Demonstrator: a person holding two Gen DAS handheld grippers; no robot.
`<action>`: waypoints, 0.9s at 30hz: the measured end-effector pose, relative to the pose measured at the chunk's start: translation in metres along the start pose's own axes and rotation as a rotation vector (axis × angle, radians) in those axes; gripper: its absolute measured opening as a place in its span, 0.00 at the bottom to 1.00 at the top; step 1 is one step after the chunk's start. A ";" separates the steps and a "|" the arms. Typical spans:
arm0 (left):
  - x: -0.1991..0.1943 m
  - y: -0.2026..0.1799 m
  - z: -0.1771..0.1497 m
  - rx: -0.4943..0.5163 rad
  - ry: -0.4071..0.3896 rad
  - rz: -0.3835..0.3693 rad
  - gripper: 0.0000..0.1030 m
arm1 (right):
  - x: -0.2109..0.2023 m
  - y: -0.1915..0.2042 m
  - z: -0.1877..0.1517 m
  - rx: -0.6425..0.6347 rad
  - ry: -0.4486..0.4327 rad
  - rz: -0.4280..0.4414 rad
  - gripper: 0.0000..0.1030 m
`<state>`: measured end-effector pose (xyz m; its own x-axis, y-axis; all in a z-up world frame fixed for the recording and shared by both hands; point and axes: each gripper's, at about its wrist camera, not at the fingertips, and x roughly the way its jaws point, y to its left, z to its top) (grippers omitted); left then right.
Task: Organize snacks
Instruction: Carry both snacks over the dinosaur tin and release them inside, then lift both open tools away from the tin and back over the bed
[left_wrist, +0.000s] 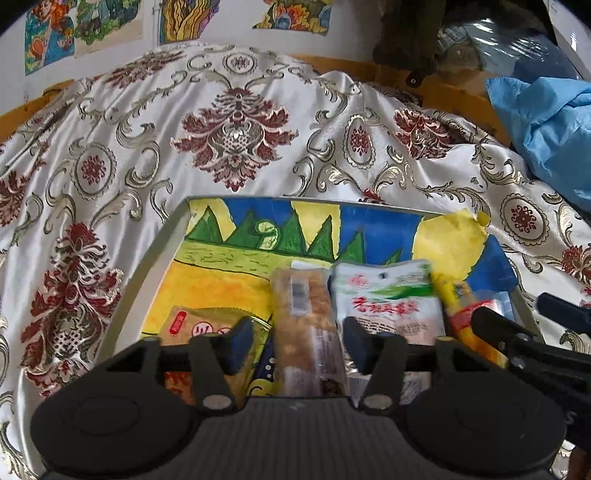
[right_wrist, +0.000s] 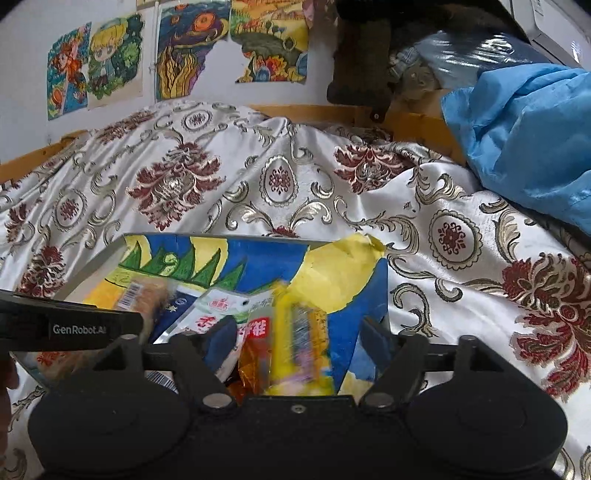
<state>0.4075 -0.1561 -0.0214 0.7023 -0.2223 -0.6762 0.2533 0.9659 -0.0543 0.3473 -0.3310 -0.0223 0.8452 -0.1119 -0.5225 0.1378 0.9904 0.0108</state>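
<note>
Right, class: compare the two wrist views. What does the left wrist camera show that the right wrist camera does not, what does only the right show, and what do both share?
Only the left wrist view shows the gold packet lying flat in the tray and the left gripper open around the tan bar.

Only the right wrist view shows the right gripper open around the yellow snack pack.

Both show the tray, white-green pouch and blue cloth.

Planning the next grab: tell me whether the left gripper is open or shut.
Open. The left gripper has its pads apart on either side of a clear-wrapped snack bar in the tray, not visibly pressing it.
</note>
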 end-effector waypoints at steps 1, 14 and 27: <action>-0.004 0.000 -0.001 0.003 -0.006 0.012 0.70 | -0.005 -0.001 0.000 0.001 -0.009 -0.004 0.82; -0.115 0.002 -0.019 0.030 -0.186 0.020 0.99 | -0.141 -0.005 0.000 0.004 -0.233 0.005 0.99; -0.221 0.008 -0.072 0.046 -0.242 0.034 1.00 | -0.252 0.004 -0.028 0.027 -0.274 0.036 0.99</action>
<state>0.2059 -0.0899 0.0749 0.8484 -0.2204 -0.4813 0.2530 0.9675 0.0029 0.1201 -0.2970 0.0861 0.9575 -0.0982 -0.2711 0.1159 0.9920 0.0499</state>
